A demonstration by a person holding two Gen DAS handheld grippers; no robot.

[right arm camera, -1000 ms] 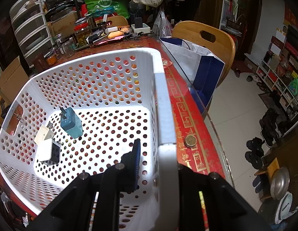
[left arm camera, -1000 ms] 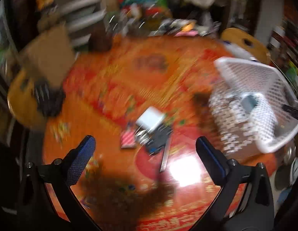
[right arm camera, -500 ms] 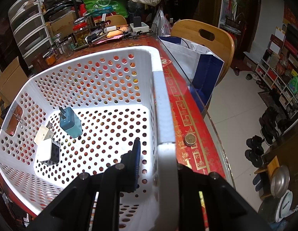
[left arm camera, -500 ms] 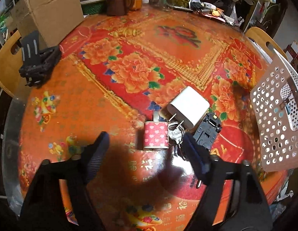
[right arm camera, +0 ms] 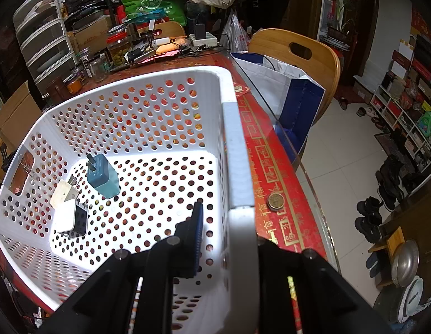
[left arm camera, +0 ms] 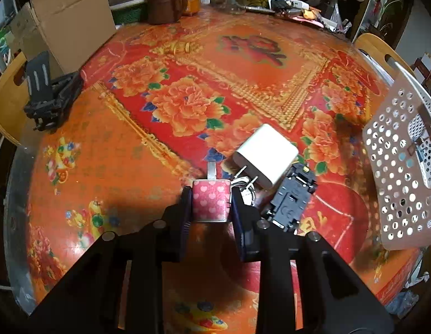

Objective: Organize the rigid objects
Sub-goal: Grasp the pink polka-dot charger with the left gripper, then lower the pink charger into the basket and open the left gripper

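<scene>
My left gripper [left arm camera: 211, 203] is shut on a pink charger with white hearts [left arm camera: 211, 201] that rests on the red floral table [left arm camera: 187, 105]. Beside it lie a white charger [left arm camera: 265, 157] and a black adapter [left arm camera: 292, 199]. My right gripper [right arm camera: 223, 222] is shut on the right wall of the white perforated basket [right arm camera: 234, 150], one finger inside and one outside. In the basket lie a teal charger [right arm camera: 104, 176], a cream plug [right arm camera: 63, 193] and a white-and-black charger [right arm camera: 72, 217]. The basket also shows at the right of the left wrist view [left arm camera: 401, 167].
A cardboard box [left arm camera: 65, 25], a brown mug [left arm camera: 162, 4] and jars stand at the table's far side. A black clamp-like item [left arm camera: 48, 97] lies at the left edge. A coin [right arm camera: 276, 201] lies near the table's glass edge. Wooden chairs [right arm camera: 296, 55] stand around.
My left gripper moved forward and down and closed on the pink charger. The right gripper and basket have not moved.
</scene>
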